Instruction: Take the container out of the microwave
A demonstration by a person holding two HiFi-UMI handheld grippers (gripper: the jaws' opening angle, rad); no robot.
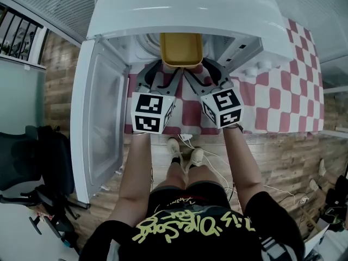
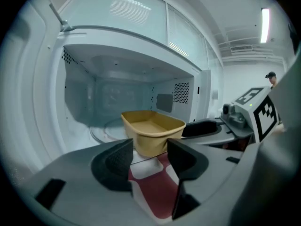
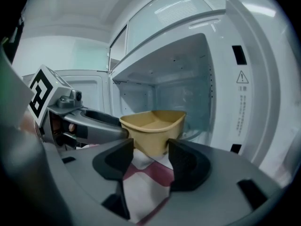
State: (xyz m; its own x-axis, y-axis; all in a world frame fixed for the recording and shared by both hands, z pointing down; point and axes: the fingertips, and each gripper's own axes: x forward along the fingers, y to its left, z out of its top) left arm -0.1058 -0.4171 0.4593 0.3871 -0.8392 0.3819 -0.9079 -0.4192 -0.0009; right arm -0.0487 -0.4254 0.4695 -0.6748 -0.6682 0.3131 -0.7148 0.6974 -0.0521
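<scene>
One container [image 1: 181,48] in one microwave [image 1: 179,10]; left tool [image 2: 150,147], right tool [image 3: 151,147] (two, agape).

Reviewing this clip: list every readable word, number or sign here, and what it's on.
"!" in a warning triangle: microwave front frame, right of the cavity.
Print lines below it: too small to read.
Yellow lettering on the person's black shirt: upside down, illegible.
Marker cubes: patterns only.

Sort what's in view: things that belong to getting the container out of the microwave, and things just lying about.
For the job: yellow container; microwave; open door; left gripper and right gripper, both with fingers apart.
Lying about: checkered cloth; office chair; floor cables.
</scene>
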